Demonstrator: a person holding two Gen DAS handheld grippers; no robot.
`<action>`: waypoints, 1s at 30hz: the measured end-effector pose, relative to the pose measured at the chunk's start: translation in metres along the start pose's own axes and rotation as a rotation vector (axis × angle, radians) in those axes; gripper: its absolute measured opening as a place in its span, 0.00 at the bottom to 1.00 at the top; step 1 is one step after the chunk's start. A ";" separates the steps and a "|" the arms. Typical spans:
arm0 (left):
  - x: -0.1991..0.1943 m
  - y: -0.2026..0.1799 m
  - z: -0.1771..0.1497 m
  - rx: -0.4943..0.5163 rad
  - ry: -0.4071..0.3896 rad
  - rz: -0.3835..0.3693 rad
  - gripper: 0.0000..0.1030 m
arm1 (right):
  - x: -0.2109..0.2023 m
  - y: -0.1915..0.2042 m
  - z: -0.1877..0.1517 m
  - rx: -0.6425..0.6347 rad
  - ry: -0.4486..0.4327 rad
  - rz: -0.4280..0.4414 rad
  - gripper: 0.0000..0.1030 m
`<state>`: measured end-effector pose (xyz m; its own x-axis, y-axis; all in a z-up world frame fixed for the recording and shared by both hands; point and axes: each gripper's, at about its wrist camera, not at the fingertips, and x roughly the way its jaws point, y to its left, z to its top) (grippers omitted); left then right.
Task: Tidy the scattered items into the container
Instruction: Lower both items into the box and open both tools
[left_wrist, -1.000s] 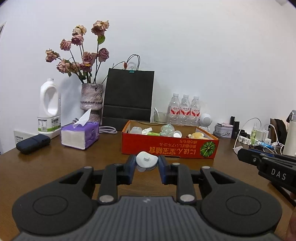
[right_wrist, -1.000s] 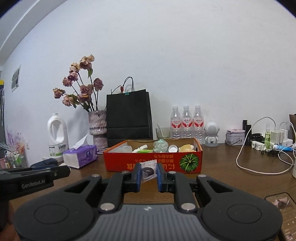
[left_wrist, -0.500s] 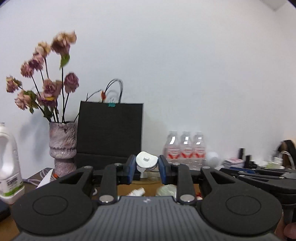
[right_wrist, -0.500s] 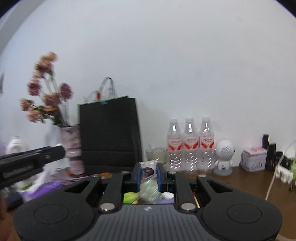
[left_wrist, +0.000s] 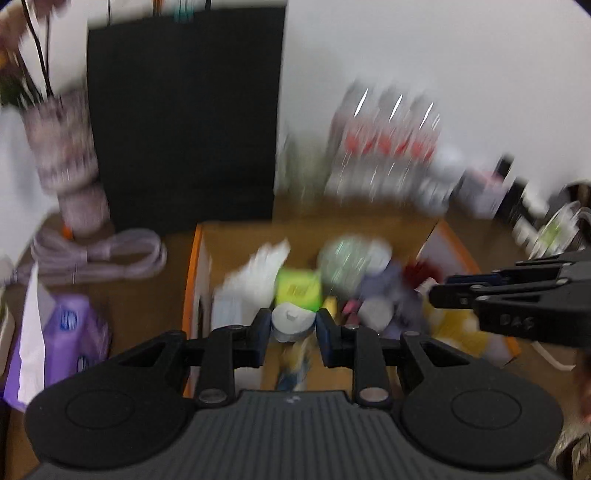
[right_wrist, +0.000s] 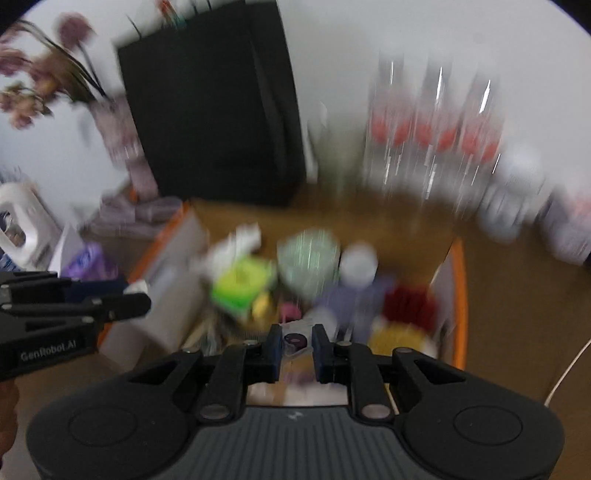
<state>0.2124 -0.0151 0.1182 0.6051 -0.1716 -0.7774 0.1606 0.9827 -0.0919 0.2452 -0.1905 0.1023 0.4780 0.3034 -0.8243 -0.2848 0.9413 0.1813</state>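
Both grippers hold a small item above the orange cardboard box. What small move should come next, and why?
Probably lower both a little, then open the jaws. The left gripper is shut on a white round cap and the right gripper on a small clear packet with a dark ring, both over the open orange cardboard box, which already holds blurred items.

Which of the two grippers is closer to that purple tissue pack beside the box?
Left. The left gripper, holding a white cap, hangs over the orange box's end nearest the purple tissue pack. The right gripper hangs further along, toward the box's other end.
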 end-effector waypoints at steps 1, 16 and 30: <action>0.010 0.006 0.003 -0.037 0.052 -0.009 0.26 | 0.012 -0.003 0.001 0.029 0.057 0.011 0.15; 0.065 0.001 0.013 -0.045 0.312 0.012 0.35 | 0.077 0.004 -0.002 0.159 0.237 -0.006 0.33; -0.052 -0.031 0.040 0.045 0.061 0.172 0.83 | -0.047 0.011 0.024 0.094 0.021 -0.088 0.71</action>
<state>0.2072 -0.0394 0.1869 0.5787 0.0043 -0.8155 0.0945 0.9929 0.0723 0.2396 -0.1907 0.1561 0.4798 0.2170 -0.8501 -0.1632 0.9741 0.1566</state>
